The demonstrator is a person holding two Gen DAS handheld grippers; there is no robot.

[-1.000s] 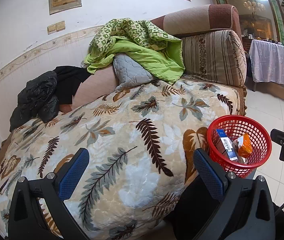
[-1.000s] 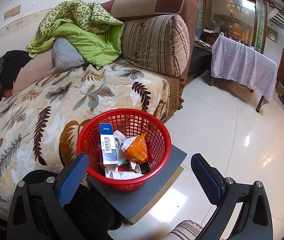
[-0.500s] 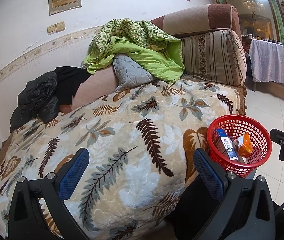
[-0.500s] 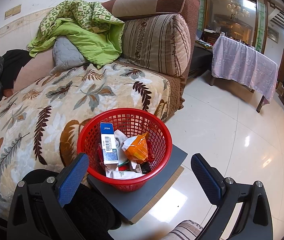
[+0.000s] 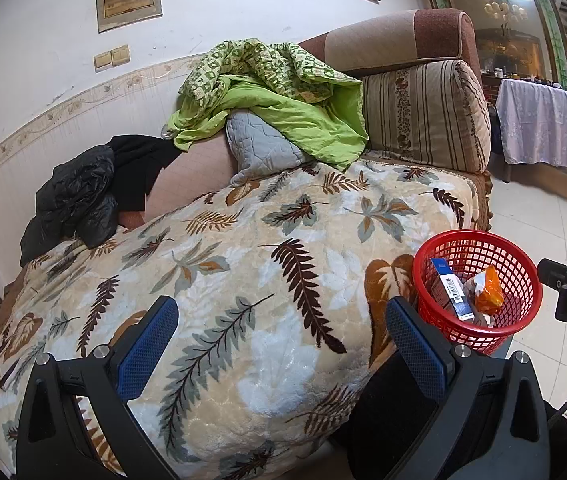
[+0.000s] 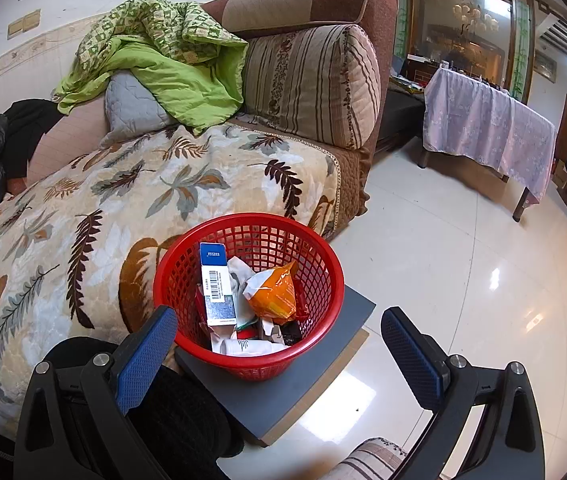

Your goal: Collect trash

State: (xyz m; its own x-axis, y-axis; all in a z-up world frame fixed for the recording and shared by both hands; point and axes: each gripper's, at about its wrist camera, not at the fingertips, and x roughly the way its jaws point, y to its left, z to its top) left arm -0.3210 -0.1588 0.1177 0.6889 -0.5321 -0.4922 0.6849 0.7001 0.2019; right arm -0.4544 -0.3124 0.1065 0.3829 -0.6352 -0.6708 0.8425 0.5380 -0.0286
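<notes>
A red mesh basket [image 6: 325,280] stands on a grey board [image 6: 323,364] beside the sofa. It holds a blue and white box [image 6: 215,284], an orange wrapper [image 6: 275,292] and other crumpled trash. My right gripper [image 6: 279,344] is open and empty, just in front of the basket. The basket also shows at the right of the left wrist view [image 5: 523,312]. My left gripper [image 5: 281,338] is open and empty above the leaf-patterned blanket [image 5: 243,280] on the sofa seat.
A green quilt [image 5: 283,108], a grey pillow [image 5: 263,152] and black clothes [image 5: 83,196] lie at the sofa's back. A striped cushion [image 6: 311,84] forms the sofa arm. A cloth-covered table [image 6: 487,124] stands across the glossy tile floor [image 6: 463,280].
</notes>
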